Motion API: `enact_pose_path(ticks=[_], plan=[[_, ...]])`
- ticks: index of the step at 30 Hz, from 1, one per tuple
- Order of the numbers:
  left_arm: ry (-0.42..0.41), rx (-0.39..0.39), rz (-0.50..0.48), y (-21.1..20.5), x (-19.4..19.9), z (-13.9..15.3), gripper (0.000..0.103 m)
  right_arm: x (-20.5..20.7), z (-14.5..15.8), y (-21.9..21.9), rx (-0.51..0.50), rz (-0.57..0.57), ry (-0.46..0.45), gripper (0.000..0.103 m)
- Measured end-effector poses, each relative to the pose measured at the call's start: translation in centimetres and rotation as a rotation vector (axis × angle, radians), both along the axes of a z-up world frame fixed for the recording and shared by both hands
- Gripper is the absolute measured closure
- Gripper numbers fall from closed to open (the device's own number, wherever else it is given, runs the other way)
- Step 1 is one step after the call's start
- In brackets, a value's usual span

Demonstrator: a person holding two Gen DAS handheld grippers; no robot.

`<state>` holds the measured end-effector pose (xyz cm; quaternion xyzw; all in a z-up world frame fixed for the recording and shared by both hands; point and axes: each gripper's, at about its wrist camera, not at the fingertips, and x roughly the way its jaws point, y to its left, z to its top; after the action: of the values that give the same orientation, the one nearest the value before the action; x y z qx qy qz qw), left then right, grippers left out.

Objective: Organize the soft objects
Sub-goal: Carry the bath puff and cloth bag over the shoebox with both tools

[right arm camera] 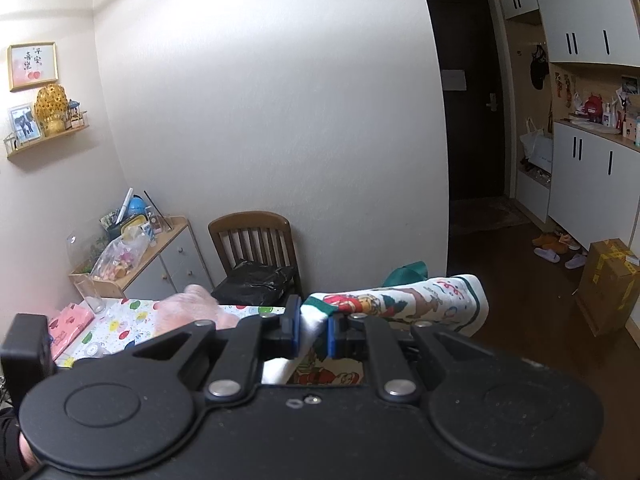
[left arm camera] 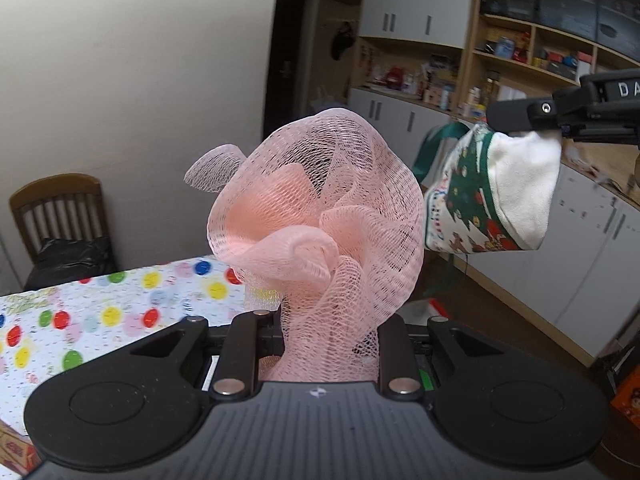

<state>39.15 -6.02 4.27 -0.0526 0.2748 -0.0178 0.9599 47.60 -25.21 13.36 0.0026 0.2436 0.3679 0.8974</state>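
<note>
A pink mesh bath pouf (left arm camera: 320, 208) fills the middle of the left wrist view. My left gripper (left arm camera: 326, 332) is shut on its lower end, and the mesh hides the pads. At upper right, my right gripper (left arm camera: 520, 128) holds a Christmas-print sock (left arm camera: 480, 200), white with green trim, hanging in the air. In the right wrist view my right gripper (right arm camera: 314, 332) has its blue pads (right arm camera: 294, 330) pinched on the sock's white end. The rest of the sock (right arm camera: 420, 300) sticks out to the right. The pouf (right arm camera: 192, 308) shows at the left, above the table (right arm camera: 132, 320).
The table (left arm camera: 120, 300) has a dotted cloth; a glass (right arm camera: 90, 292) and a pink pack (right arm camera: 68, 324) stand on it. Behind it is a wooden chair (right arm camera: 252, 240) with a black bag (right arm camera: 256, 282). A cluttered side cabinet (right arm camera: 160, 256), wall cupboards (right arm camera: 592, 184) and a cardboard box (right arm camera: 608, 284) stand around.
</note>
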Motion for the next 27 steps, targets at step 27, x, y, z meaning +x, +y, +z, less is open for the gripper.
enact_pose_path(ticks=[27], plan=[[0.32,0.009,-0.091,-7.0,5.3,-12.3,0.082,0.7,-14.9,-3.5,-0.078,0.024,0.308,0.092]])
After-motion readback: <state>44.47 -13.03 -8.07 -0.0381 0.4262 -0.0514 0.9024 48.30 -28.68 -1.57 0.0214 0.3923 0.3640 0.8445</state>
